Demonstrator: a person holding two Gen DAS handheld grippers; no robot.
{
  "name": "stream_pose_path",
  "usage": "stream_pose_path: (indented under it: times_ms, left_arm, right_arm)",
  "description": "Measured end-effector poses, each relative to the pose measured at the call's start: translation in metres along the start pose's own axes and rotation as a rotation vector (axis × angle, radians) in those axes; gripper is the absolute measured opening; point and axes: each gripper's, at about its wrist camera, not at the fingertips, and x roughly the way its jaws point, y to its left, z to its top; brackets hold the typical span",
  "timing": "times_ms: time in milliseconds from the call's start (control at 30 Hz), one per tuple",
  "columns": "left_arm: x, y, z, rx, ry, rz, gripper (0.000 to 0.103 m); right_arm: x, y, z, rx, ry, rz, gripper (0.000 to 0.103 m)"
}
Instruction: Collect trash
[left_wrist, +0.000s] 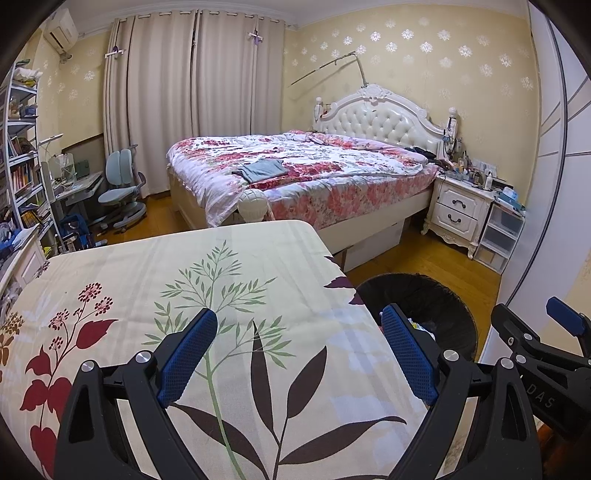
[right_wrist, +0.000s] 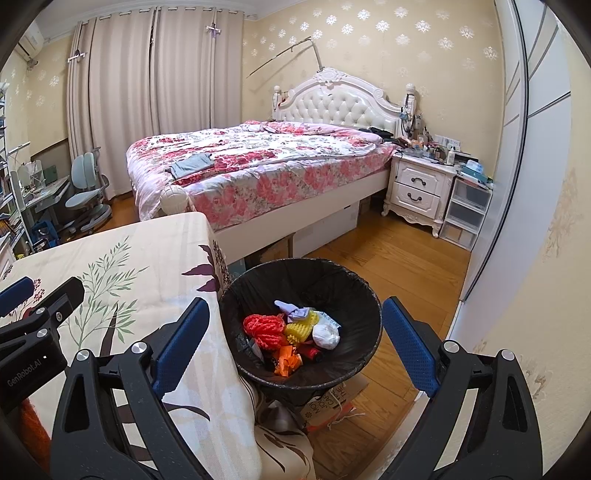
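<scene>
Left tongs hang wide and empty over the leaf-print counter; right tongs gape empty above the black-lined bin beside it; trash lies inside, orange netting, yellow piece, white wad; deeper pieces unclear

At lower left, the cream tablecloth bears green sprigs, red flowers and dark leaves. The black-lined bin at frame centre holds orange netting, yellow foam and white paper.
</scene>
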Motion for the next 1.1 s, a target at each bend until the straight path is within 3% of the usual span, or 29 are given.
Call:
stream_pose_path:
  times_ms: [1100]
  left_arm:
    - [-0.0024, -0.0007, 0.0018, -0.015, -0.020, -0.030, 0.093]
  right_arm:
    - [0.0000, 0.0005, -0.0007, -0.002, 0.003, -0.001, 0.092]
